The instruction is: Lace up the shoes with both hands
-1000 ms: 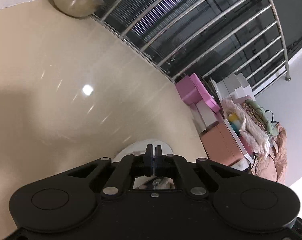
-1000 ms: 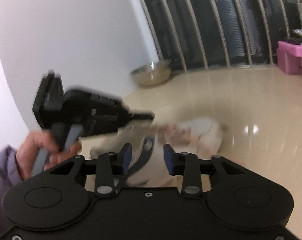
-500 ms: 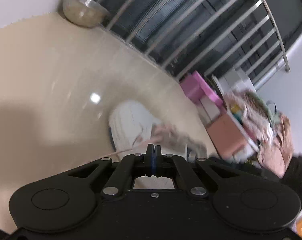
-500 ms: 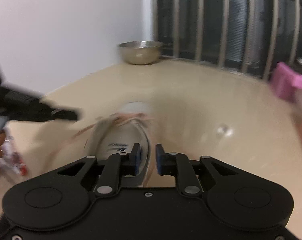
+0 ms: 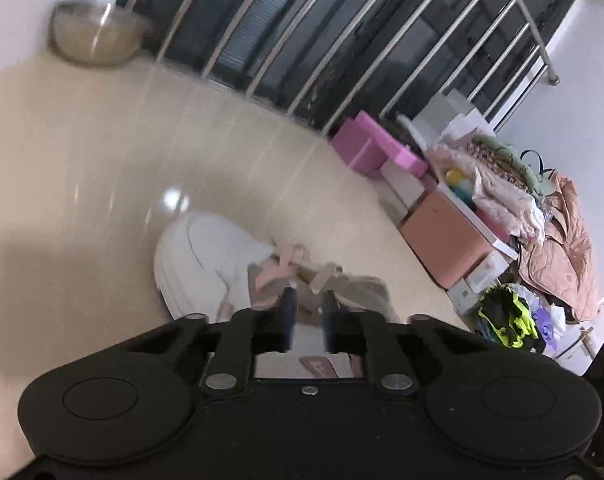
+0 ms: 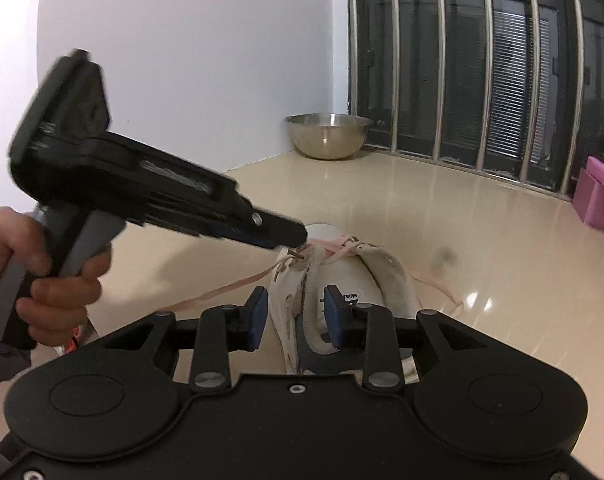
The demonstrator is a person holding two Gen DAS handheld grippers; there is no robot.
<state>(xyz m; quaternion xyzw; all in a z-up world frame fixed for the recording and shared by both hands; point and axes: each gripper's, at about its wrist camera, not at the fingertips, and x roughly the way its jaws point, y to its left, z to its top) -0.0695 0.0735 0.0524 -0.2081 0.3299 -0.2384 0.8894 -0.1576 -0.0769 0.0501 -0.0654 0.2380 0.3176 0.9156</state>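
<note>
My right gripper (image 6: 295, 314) has its jaws set a moderate way apart, the blue pads on either side of the near part of the white shoe (image 6: 342, 280); one eyelet flap and the tongue stand in the gap, and I cannot tell whether either pad touches them. My left gripper (image 5: 306, 310) shows a narrower gap between its fingers, with nothing pinched there; its view is blurred, so the fine detail is lost.

The shoe sits on the glossy beige floor (image 6: 482, 232), toe pointing away from me toward the far wall. In the left wrist view it lies just beyond the fingertips, its white toe (image 5: 205, 252) to the left and the pale pink lace (image 5: 285, 260) bunched across the middle. In the right wrist view the same lace (image 6: 338, 246) crosses the far eyelets, and one loose end trails along the floor to the near left while another curls on the floor to the right of the shoe.

Seen from the right wrist, my left gripper comes in from the left, its tip right at the laced part of the shoe, held by my left hand (image 6: 41, 272) around the grey handle.

A steel bowl (image 6: 328, 134) rests on the floor by the far wall, beside the barred window (image 6: 502, 60). Pink boxes (image 5: 374, 148) and a heap of clothes (image 5: 542, 216) stand off to the right.
</note>
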